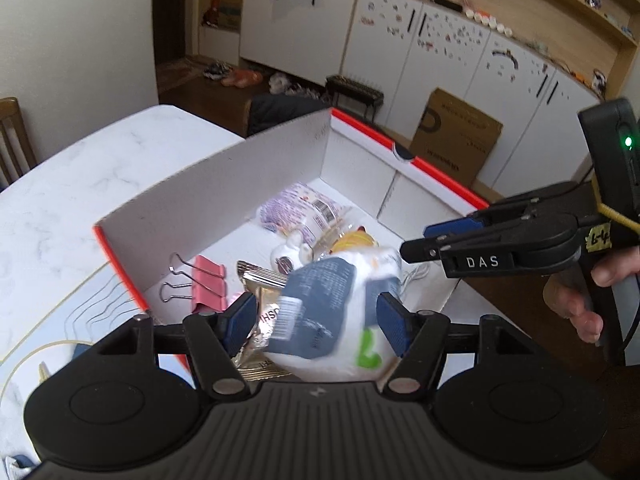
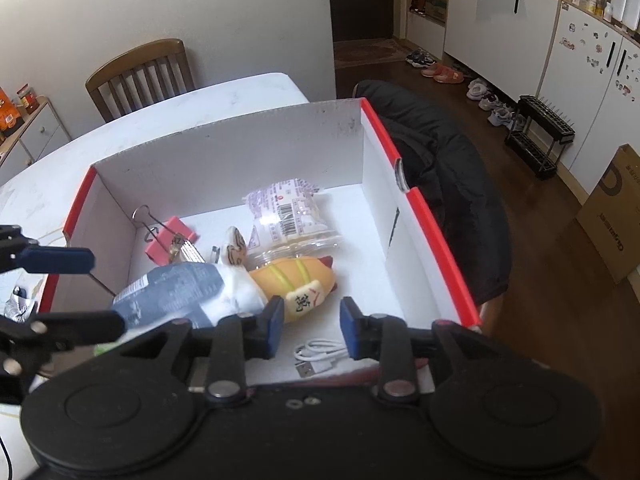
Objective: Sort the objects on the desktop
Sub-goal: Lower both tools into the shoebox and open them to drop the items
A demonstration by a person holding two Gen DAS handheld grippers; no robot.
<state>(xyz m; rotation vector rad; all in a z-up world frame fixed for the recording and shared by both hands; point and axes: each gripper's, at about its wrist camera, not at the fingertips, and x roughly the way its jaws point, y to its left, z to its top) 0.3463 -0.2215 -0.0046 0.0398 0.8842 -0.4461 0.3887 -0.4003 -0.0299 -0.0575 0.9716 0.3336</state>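
A red-rimmed white cardboard box [image 1: 208, 196] [image 2: 224, 160] stands on the table. In it lie a pink binder clip [image 1: 206, 282] [image 2: 170, 236], a purple-print snack pack [image 1: 298, 210] [image 2: 286, 210], a yellow hot-dog toy [image 2: 294, 280], a small white figurine [image 2: 234, 252], a foil packet [image 1: 262, 280] and a white USB cable [image 2: 320, 356]. A blurred white and dark-blue packet [image 1: 340, 312] [image 2: 180, 292] sits between the spread fingers of my left gripper [image 1: 318, 322], over the box. My right gripper [image 2: 308, 328] is open and empty above the box's near right part; it shows in the left wrist view [image 1: 424, 242].
The white marble table [image 1: 80, 176] extends left of the box. A wooden chair [image 2: 140, 74] stands behind it. A dark jacket [image 2: 448, 184] lies right of the box. White cabinets [image 1: 420, 40], a cardboard carton [image 1: 456, 136] and shoes on the floor are beyond.
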